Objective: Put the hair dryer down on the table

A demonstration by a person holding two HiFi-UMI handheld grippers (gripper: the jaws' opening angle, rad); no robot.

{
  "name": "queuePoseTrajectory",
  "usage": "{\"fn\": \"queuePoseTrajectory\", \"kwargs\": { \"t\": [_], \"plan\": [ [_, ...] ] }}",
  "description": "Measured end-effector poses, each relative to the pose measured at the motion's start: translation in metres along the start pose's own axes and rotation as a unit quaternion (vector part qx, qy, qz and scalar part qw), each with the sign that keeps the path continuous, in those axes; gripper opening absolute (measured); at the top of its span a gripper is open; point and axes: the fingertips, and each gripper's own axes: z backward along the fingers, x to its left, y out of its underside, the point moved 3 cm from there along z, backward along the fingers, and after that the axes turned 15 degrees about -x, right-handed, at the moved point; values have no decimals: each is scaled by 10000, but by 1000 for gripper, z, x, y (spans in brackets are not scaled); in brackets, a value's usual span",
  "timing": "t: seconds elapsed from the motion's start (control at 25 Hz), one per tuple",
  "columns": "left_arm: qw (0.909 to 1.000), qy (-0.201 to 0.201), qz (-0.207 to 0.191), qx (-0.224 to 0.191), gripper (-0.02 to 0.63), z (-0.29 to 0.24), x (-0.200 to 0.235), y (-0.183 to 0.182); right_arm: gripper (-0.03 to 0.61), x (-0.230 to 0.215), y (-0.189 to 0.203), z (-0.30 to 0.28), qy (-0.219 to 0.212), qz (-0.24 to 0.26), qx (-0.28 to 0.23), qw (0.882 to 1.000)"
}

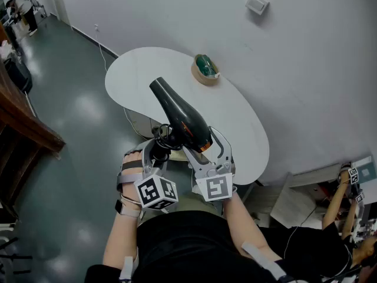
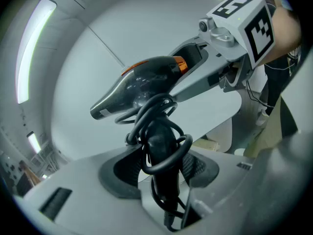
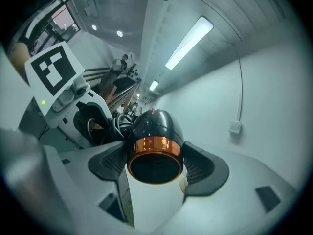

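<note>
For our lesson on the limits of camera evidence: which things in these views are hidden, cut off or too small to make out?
Hair dryer handle: head view, covered by the left claw and coiled cord.
Cord's end: left gripper view, lost in the dark gap low in that claw.
Table legs: head view, under the tabletop.
Green thing in the tape roll: head view, too small to name.

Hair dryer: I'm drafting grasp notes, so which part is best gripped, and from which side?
Probably the rear end of the hair dryer, at the copper band, approached from behind: it is round and sits squarely between the jaws of the right gripper. The handle, taken from below as the left gripper does, is a second hold, though the coiled cord makes it lumpy.
</note>
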Motion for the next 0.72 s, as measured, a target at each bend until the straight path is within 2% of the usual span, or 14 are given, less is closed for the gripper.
{"fn": "queuePoseTrajectory", "kwargs": {
  "t": [0.2,0.36,0.72],
  "plan": [
    [9999,-121,-9,-24,222,24,14,20,368,27,-17,-14,-6,26,-43,10000],
    [9997,-249,-31,-27,222,28,23,26,368,32,-20,-24,-60,19,-100,9999],
    [9992,-331,-102,176,222,-7,54,49,370,22,4,-74,-129,-109,-179,9997]
  ]
}}
